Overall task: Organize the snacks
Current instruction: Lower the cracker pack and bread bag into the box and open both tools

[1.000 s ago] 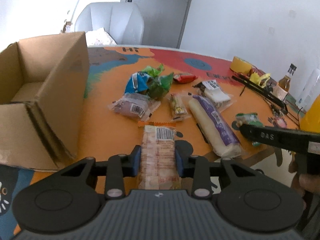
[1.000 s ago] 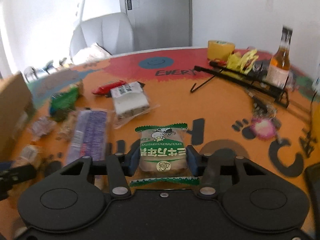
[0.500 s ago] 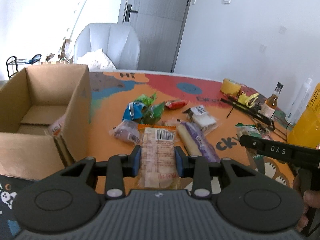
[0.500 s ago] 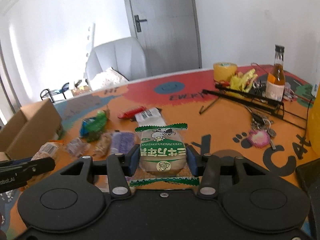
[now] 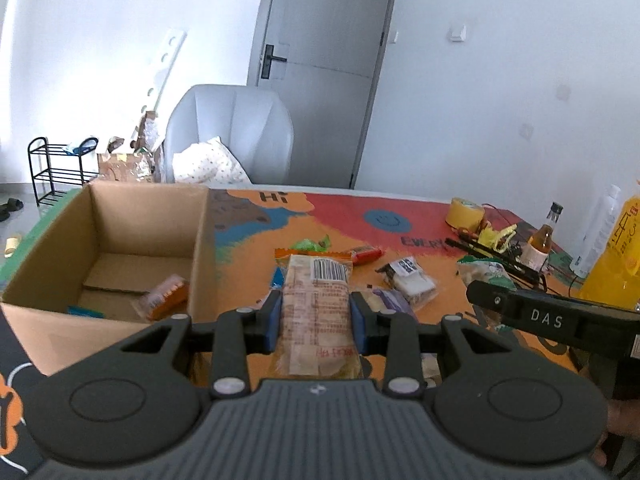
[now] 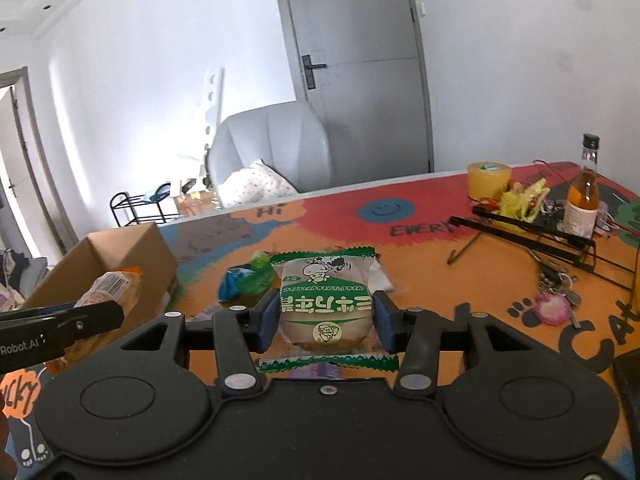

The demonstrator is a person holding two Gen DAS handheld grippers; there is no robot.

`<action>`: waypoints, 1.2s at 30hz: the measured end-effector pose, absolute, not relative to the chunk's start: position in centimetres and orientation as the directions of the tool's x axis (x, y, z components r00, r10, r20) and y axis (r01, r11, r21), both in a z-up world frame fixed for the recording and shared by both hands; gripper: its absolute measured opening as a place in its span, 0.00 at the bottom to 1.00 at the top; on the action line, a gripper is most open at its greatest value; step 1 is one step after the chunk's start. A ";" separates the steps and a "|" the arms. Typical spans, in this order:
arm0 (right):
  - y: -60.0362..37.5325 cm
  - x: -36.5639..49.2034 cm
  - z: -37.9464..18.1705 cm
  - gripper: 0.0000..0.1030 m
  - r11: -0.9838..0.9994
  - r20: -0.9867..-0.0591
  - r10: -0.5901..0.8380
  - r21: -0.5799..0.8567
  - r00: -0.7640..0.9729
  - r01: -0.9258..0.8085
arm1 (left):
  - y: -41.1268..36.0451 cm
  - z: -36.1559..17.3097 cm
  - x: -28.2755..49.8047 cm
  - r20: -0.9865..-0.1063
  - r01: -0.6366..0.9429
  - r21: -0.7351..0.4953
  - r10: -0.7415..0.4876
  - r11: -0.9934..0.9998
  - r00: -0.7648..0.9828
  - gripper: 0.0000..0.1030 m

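My left gripper point(image 5: 316, 322) is shut on a long clear snack pack with an orange end point(image 5: 318, 312), held above the table just right of an open cardboard box point(image 5: 200, 248). An orange-wrapped snack point(image 5: 166, 296) lies inside the box. My right gripper point(image 6: 325, 320) is shut on a green-and-white bun packet point(image 6: 325, 296), held above the table. In the right wrist view the box point(image 6: 156, 256) is at the left, with the left gripper's pack point(image 6: 108, 292) beside it. Several loose snacks point(image 5: 404, 280) lie on the orange table mat.
A yellow tape roll point(image 6: 489, 180), a glass bottle point(image 6: 582, 196), a black wire rack point(image 6: 532, 236) and keys point(image 6: 554, 300) sit at the right. A tall orange juice bottle point(image 5: 616, 256) stands far right. A grey chair point(image 5: 230, 132) is behind the table.
Both grippers have risen with their packets, so the views tilt up to the door and wall. The left gripper has moved toward the box, whose inside now shows.
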State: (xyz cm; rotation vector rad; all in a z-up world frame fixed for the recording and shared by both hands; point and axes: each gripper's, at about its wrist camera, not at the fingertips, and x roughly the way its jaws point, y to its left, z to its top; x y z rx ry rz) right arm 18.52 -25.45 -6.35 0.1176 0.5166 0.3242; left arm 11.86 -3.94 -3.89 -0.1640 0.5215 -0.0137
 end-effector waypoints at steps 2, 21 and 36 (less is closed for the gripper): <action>-25.0 18.4 -6.1 0.45 0.937 -0.461 0.347 0.198 0.816 -0.287 | -3.6 -3.6 11.5 -0.490 -0.036 -0.158 -0.047 0.987 0.871 0.33; -19.9 18.0 -3.9 0.45 0.885 -0.432 0.466 0.231 0.772 -0.405 | 1.6 -2.0 9.6 -0.457 -0.123 -0.176 0.030 0.977 0.889 0.33; -13.2 20.2 -3.7 0.45 0.836 -0.440 0.547 0.237 0.712 -0.496 | 7.6 -1.9 10.7 -0.475 -0.237 -0.180 0.127 0.955 0.871 0.33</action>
